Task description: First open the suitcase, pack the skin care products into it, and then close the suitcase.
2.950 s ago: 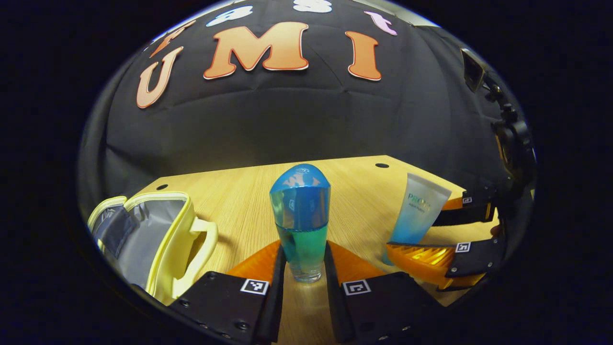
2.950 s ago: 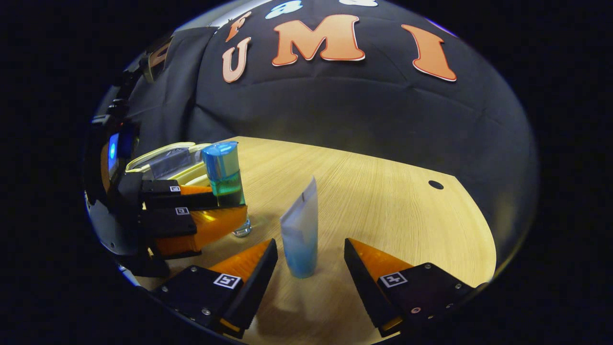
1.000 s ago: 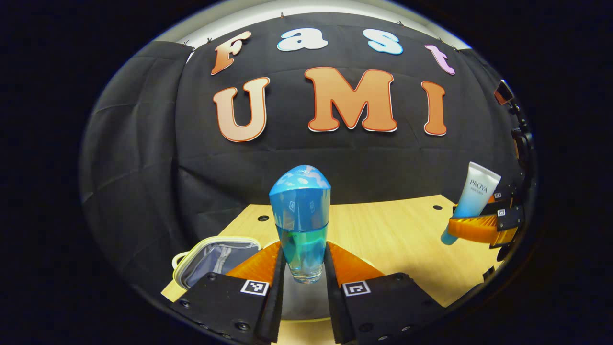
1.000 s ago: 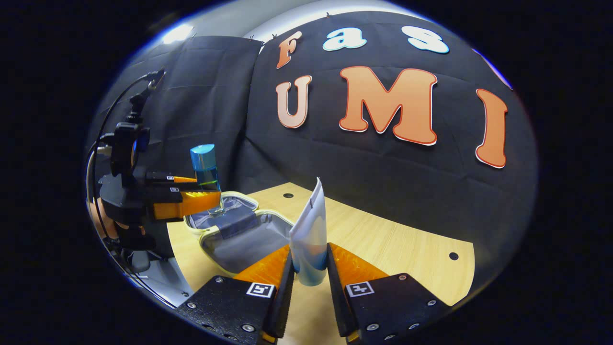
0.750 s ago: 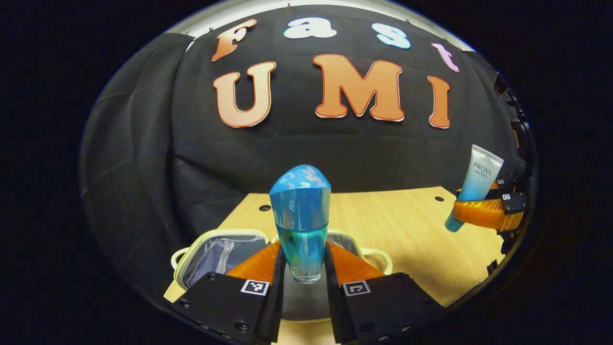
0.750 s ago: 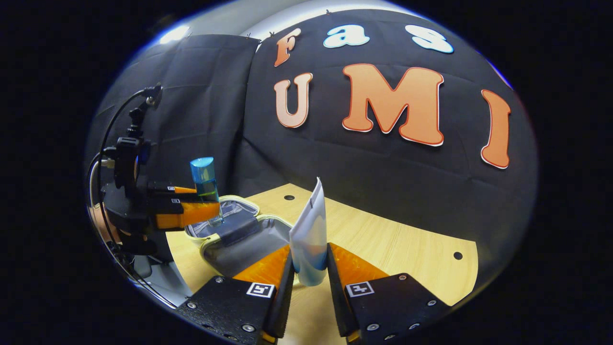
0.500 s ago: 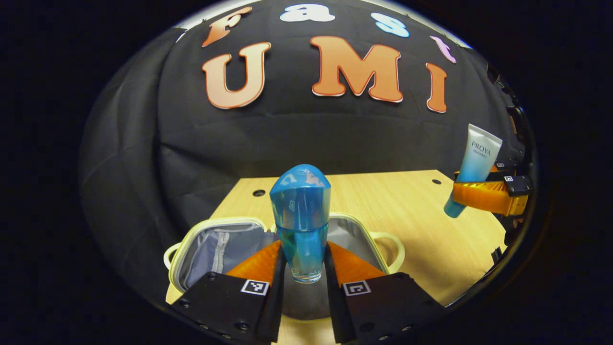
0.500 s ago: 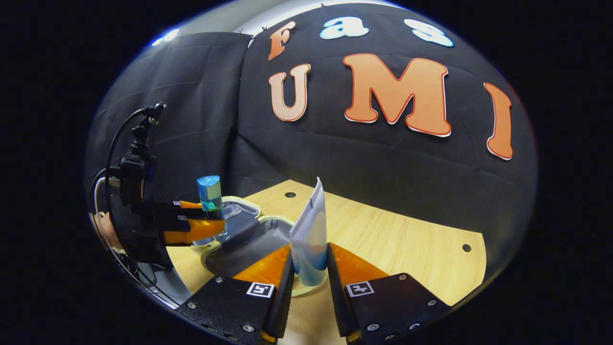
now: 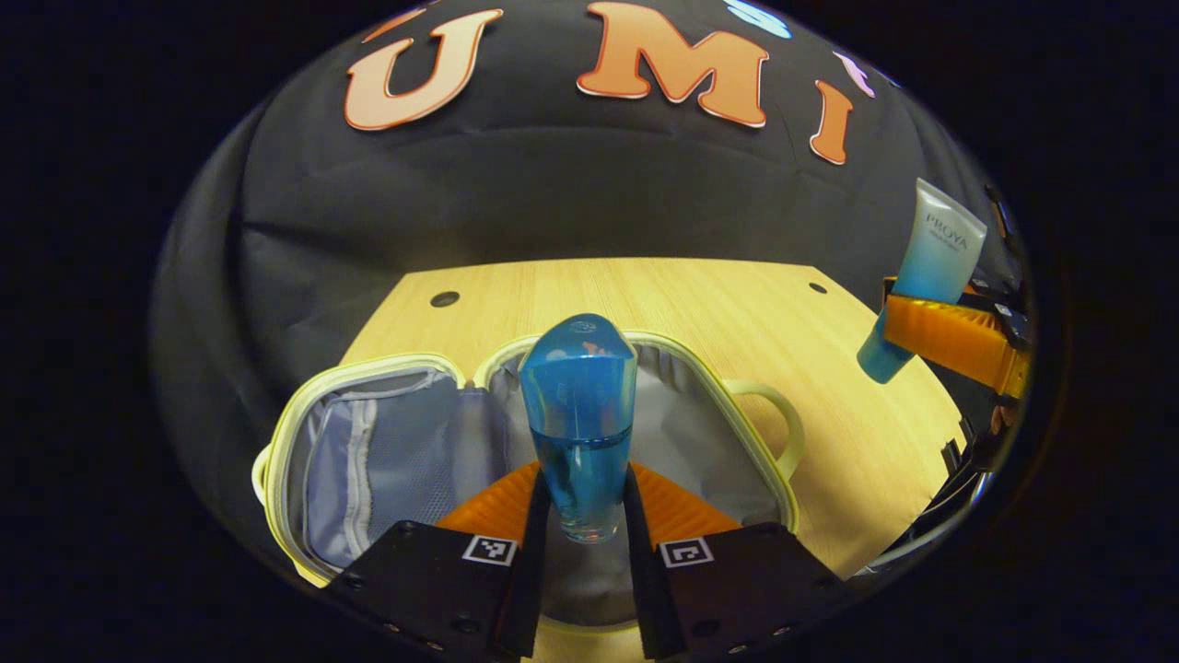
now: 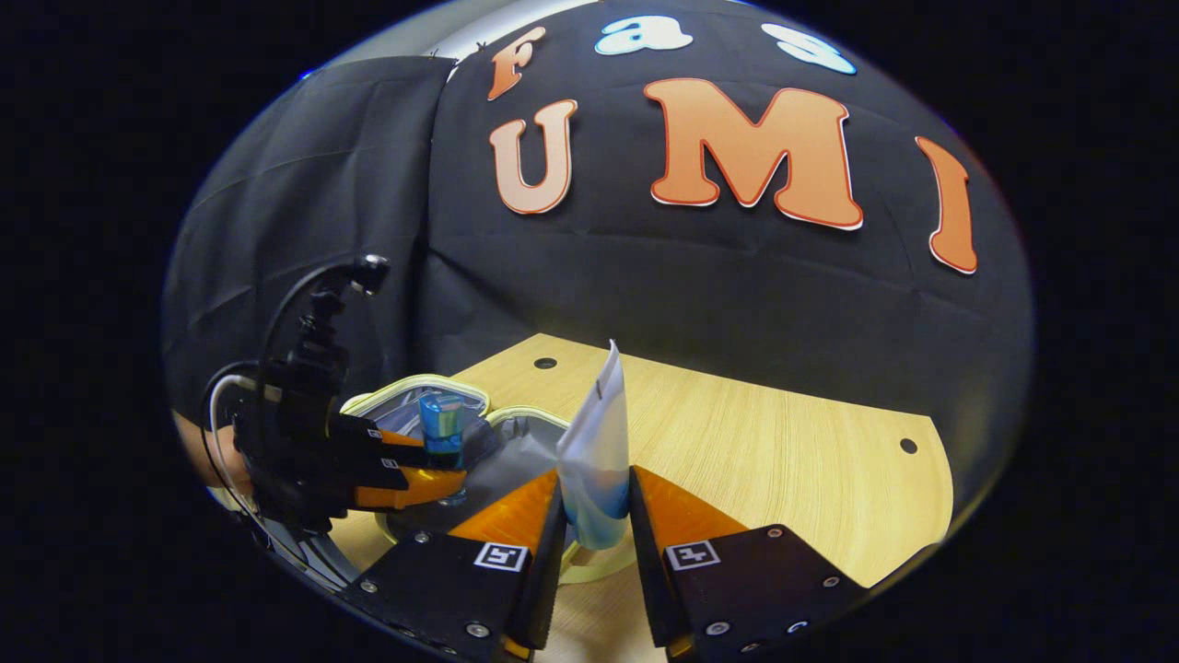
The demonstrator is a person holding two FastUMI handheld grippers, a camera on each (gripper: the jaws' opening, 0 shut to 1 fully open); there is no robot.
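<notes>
Since the frames three seconds back, both grippers have lifted their items off the table [image 9: 700, 295] and carried them toward the open suitcase [image 9: 737, 433], which lies flat in two halves near the table's left edge.

Left gripper [image 9: 582, 516]: jaws clamped on the lower body of the blue bottle [image 9: 578, 414], held upright directly above the suitcase's right half. Seen from the right gripper view, the bottle [image 10: 442, 428] sits low over the grey lining, apparently not yet released.

Right gripper [image 10: 594, 525]: jaws clamped on the cap end of the tube [image 10: 597, 451], crimped end upward, just beside the suitcase rim [image 10: 414, 382] on its right.

Handling assessment: the bottle looks like clear glass or hard plastic with liquid inside; judged rigid, fairly heavy, smooth and breakable, best held around the lower body as it is now and set down gently. The tube appears soft and light; it will deform under pressure, so the firmer cap end is the sound grip point.

Count: one suitcase, one bottle, one tube, two grippers. No items packed yet.
</notes>
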